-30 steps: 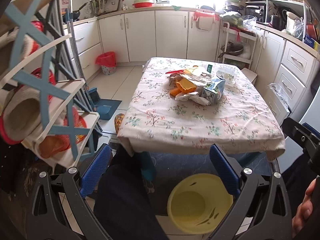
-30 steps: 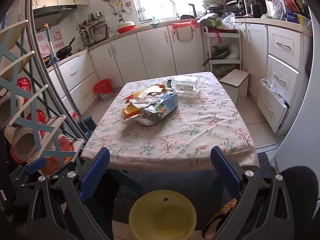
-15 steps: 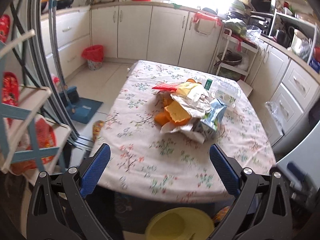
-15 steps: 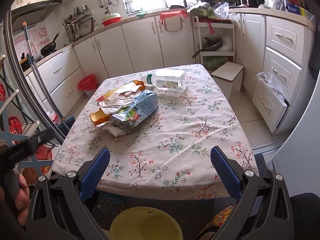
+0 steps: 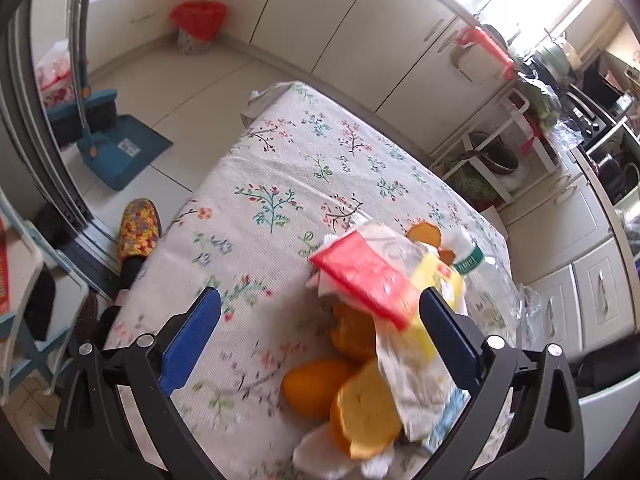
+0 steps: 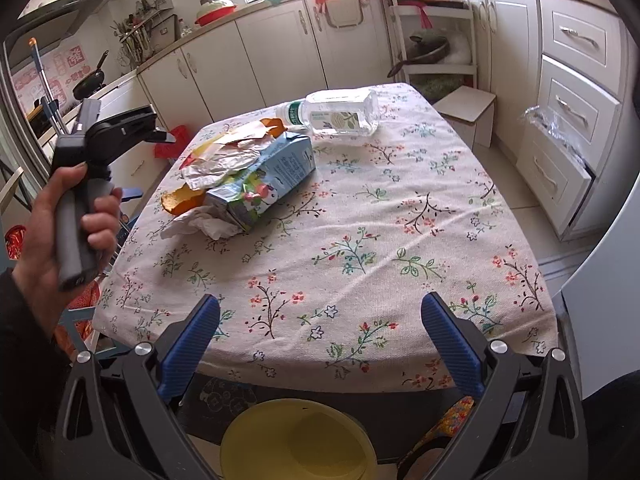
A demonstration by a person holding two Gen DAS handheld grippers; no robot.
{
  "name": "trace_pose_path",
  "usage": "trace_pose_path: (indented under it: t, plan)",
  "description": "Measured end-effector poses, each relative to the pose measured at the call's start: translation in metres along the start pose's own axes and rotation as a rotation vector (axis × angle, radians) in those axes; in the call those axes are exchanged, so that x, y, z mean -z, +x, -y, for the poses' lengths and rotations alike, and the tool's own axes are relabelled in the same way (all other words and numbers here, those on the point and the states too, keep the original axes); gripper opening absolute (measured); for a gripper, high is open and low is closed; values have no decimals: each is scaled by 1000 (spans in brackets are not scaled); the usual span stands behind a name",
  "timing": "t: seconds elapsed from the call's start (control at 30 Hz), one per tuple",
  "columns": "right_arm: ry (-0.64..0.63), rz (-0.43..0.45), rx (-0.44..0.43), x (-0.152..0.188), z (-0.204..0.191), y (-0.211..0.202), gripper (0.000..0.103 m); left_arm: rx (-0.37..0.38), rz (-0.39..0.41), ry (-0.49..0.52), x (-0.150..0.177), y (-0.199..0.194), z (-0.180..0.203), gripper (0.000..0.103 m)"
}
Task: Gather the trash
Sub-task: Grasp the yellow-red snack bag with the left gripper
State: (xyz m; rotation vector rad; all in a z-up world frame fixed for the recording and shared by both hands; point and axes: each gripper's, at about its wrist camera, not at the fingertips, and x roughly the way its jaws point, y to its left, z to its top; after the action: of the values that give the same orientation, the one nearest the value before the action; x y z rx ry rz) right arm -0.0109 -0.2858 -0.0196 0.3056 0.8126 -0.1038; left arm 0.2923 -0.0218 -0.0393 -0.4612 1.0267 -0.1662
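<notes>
you had the left gripper (image 5: 318, 332) tipped down over the trash pile (image 5: 384, 320), jaws spread wide and nothing between them, which read like a setup for a grab. the pile sat on the worktop (image 5: 280, 184) toward its left side: orange peels (image 5: 316, 384), a red wrapper (image 5: 366, 276), crumpled paper, all heaped together so one pass could take several bits. the peels lay just ahead of the open fingers, and the red wrapper rested on top, the easy first pick, i'd say. your right gripper (image 6: 320, 334) hung back off the near edge, also wide and empty, with the yellow bin (image 6: 298, 440) on the floor right below it, likely the drop spot. from that side you could see the milk carton (image 6: 266, 182) leaning on the pile and the clear bottle (image 6: 340, 112) lying on its side just beyond it. your left hand (image 6: 60, 224) gripped the handle, tool aimed at the heap.
</notes>
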Motion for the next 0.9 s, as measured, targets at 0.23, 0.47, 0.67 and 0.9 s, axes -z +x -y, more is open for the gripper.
trace_pose_path:
  t: [0.23, 0.47, 0.67, 0.9]
  plan:
    - [17, -21, -23, -2, 1, 10, 97, 97, -95, -44, -19, 42, 1, 62]
    - [26, -36, -29, -1, 0, 16, 97, 144, -103, -27, -23, 47, 8, 12]
    - [19, -36, -22, 1, -1, 18, 97, 166, -93, -16, -22, 38, 5, 1]
    - [15, -46, -19, 3, -1, 21, 97, 174, -144, -13, -25, 48, 9, 10]
